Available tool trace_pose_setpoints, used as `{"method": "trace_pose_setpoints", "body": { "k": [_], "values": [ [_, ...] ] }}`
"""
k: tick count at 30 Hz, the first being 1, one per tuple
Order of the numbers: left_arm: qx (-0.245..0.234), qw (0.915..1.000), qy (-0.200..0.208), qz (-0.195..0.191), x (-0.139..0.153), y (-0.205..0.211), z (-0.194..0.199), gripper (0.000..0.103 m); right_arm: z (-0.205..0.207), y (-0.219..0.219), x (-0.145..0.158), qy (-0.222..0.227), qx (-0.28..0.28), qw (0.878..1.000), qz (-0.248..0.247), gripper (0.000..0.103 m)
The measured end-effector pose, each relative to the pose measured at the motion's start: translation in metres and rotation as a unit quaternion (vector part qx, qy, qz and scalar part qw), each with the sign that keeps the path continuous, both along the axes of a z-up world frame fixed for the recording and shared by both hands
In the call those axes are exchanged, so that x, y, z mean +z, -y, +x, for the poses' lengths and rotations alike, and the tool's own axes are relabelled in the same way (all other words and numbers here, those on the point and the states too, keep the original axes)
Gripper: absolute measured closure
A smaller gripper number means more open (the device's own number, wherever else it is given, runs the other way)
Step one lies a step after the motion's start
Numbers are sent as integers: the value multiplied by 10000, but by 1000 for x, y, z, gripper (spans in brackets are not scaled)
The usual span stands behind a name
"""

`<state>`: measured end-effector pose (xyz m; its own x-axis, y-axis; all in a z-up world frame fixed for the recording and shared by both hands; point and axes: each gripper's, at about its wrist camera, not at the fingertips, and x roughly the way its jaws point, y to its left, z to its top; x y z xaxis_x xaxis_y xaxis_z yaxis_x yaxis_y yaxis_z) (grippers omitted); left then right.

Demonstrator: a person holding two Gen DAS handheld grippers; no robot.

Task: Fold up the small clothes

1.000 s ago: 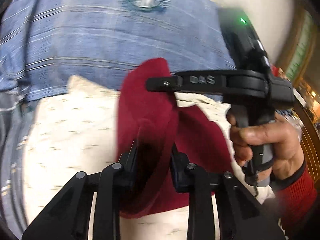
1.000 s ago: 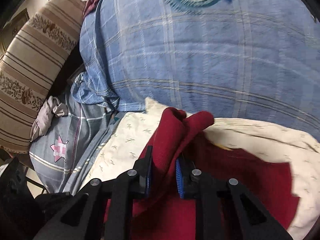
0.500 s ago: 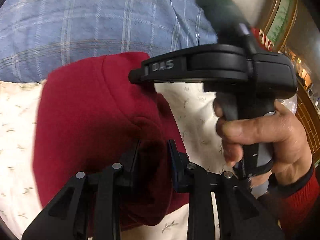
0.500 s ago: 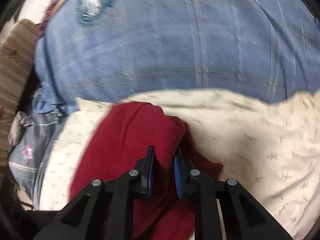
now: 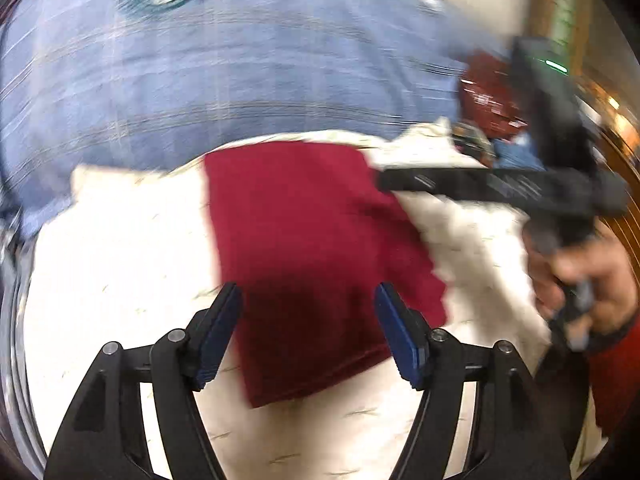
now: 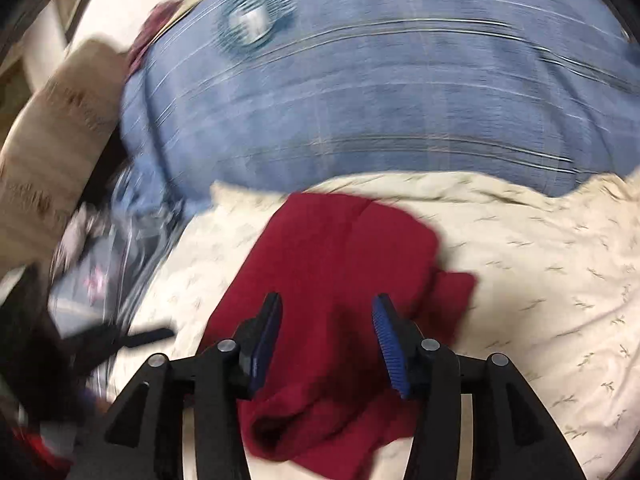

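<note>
A dark red garment [image 5: 316,240] lies folded on the cream patterned sheet [image 5: 112,248]; it also shows in the right wrist view [image 6: 340,264]. My left gripper [image 5: 308,328] is open and empty, its jaws spread just above the garment's near edge. My right gripper [image 6: 326,340] is open and empty over the garment's near part. The right gripper also shows in the left wrist view [image 5: 500,186], held in a hand at the right. Both views are motion-blurred.
A blue plaid quilt [image 5: 240,72] is piled behind the sheet, also in the right wrist view [image 6: 380,92]. A striped beige cushion [image 6: 52,152] and grey cloth [image 6: 92,272] lie at the left. Red items [image 5: 488,92] sit at the far right.
Both grippers have opened and let go of the red garment, which now lies flat and folded on the sheet. Both have pulled back a little.
</note>
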<state>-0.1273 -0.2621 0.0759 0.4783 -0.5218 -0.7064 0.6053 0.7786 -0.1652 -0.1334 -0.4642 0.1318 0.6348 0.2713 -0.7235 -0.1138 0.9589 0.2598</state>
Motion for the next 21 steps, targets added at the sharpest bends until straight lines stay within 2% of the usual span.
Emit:
{"method": "trace_pose_setpoints", "body": {
  "k": [2,5,6,7,9,11,13,17,19,21],
  "values": [
    [305,9994,-191,-13,-16,-10,8,35,-1,-9,-13,-203,-135,9993,-298,53],
    [346,9990,-241,124,-33,-12,4,35,-4,-3,-42,-539,-434,9967,-429,56],
    [310,9991,-220,186,-37,-9,4,35,-8,-1,-49,-555,-415,9964,-482,66],
    [219,9991,-239,275,-41,-3,0,34,-13,-2,-52,-532,-362,9965,-529,71],
    [158,9990,-258,314,-42,0,-4,34,-24,-3,-52,-428,-376,9967,-578,80],
    [89,9993,-228,290,-34,-4,-15,35,-33,-6,-41,-301,-359,9961,-744,84],
    [59,9994,-177,295,-30,-5,-19,35,-39,-7,-34,-169,-363,9954,-865,84],
    [95,9990,-298,329,-36,-3,-16,34,-35,-6,-48,-407,-403,9941,-919,83],
    [134,9991,-255,305,-34,-6,-17,34,-42,-5,-38,-362,-523,9949,-784,77],
    [190,9992,-149,319,-32,-9,-18,34,-53,-2,-25,-229,-702,9956,-573,64]
  ]
}}
